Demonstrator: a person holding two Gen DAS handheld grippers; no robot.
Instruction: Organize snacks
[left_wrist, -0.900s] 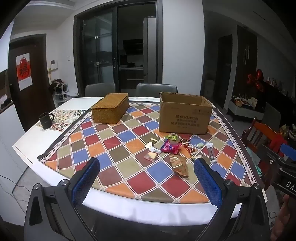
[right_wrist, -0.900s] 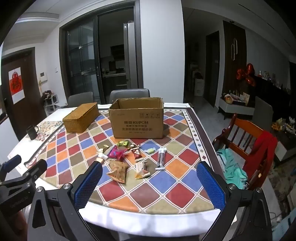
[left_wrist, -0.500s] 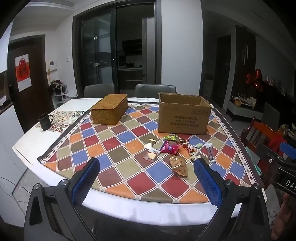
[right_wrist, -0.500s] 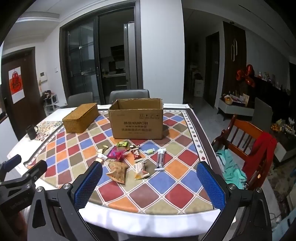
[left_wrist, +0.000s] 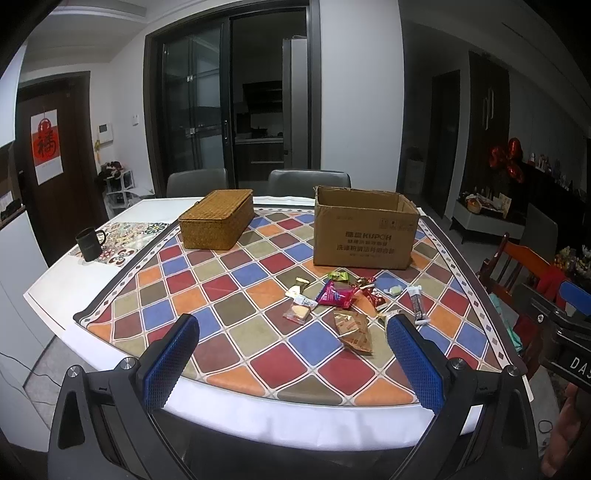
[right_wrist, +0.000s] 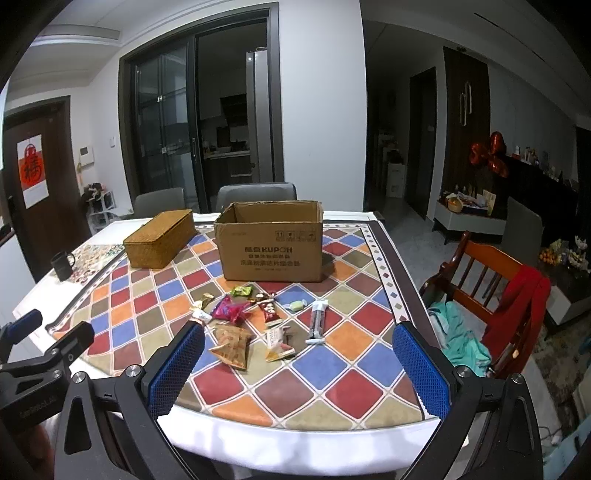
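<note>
Several wrapped snacks lie in a loose pile on the chequered tablecloth: a pink packet (left_wrist: 335, 294) (right_wrist: 229, 309), a brown packet (left_wrist: 354, 328) (right_wrist: 232, 342), a grey stick (left_wrist: 417, 305) (right_wrist: 318, 320) and small candies. An open cardboard box (left_wrist: 364, 229) (right_wrist: 272, 240) stands just behind them. My left gripper (left_wrist: 291, 363) is open and empty, held before the table's near edge. My right gripper (right_wrist: 298, 369) is open and empty too, near the same edge. Each gripper shows at the side of the other's view.
A closed wicker box (left_wrist: 217, 218) (right_wrist: 160, 238) stands left of the cardboard box. A black mug (left_wrist: 89, 243) (right_wrist: 62, 265) sits at the table's far left. Grey chairs (left_wrist: 308, 178) stand behind the table, a wooden chair (right_wrist: 491, 291) with clothes to its right.
Both views have shifted only slightly. Both grippers stay open and the snacks have not moved.
</note>
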